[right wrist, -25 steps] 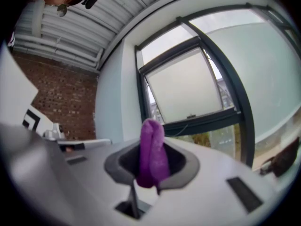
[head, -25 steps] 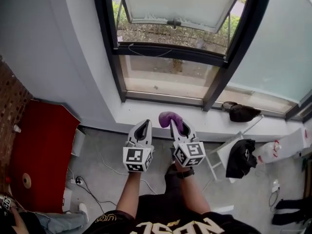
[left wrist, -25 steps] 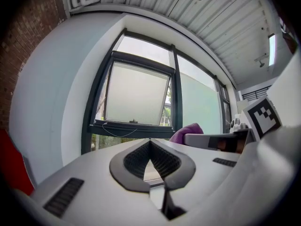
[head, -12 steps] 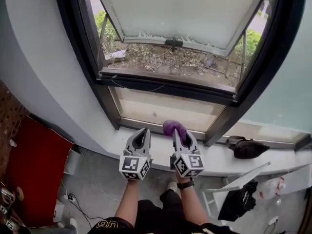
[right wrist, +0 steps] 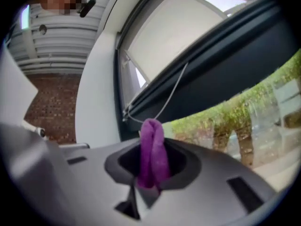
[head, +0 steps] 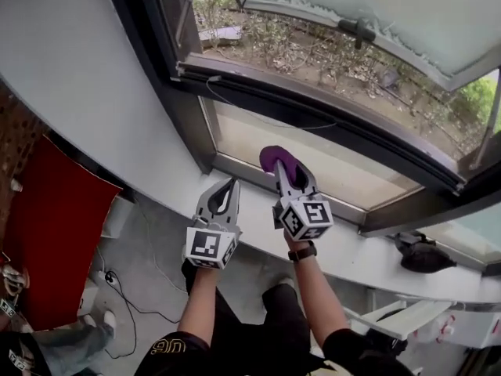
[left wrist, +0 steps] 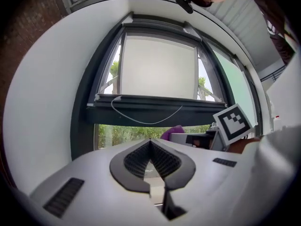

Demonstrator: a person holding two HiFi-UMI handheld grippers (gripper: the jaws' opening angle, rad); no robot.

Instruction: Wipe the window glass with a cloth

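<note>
A folded purple cloth [head: 273,160] [right wrist: 152,149] is pinched in my right gripper [head: 286,172], which is shut on it and held close to the lower fixed pane [head: 313,159] of the window. My left gripper [head: 222,198] is shut with nothing in it, beside the right one and over the white sill [head: 176,190]. In the left gripper view the jaws meet at the tip [left wrist: 150,145], and the cloth [left wrist: 173,131] and the right gripper's marker cube [left wrist: 233,122] show to the right. Above the lower pane, the frosted sash [head: 391,6] is swung open outward.
A dark window frame [head: 258,92] with a thin wire [head: 258,116] along its crossbar runs over the lower pane. A red panel [head: 55,241] stands at the lower left, cables [head: 117,288] lie on the floor, and a dark bag [head: 423,253] rests on the sill at the right.
Both grippers have moved up and closer to the window, the right one carrying the cloth up against the lower pane. The head view has swung left and nearer the glass.
</note>
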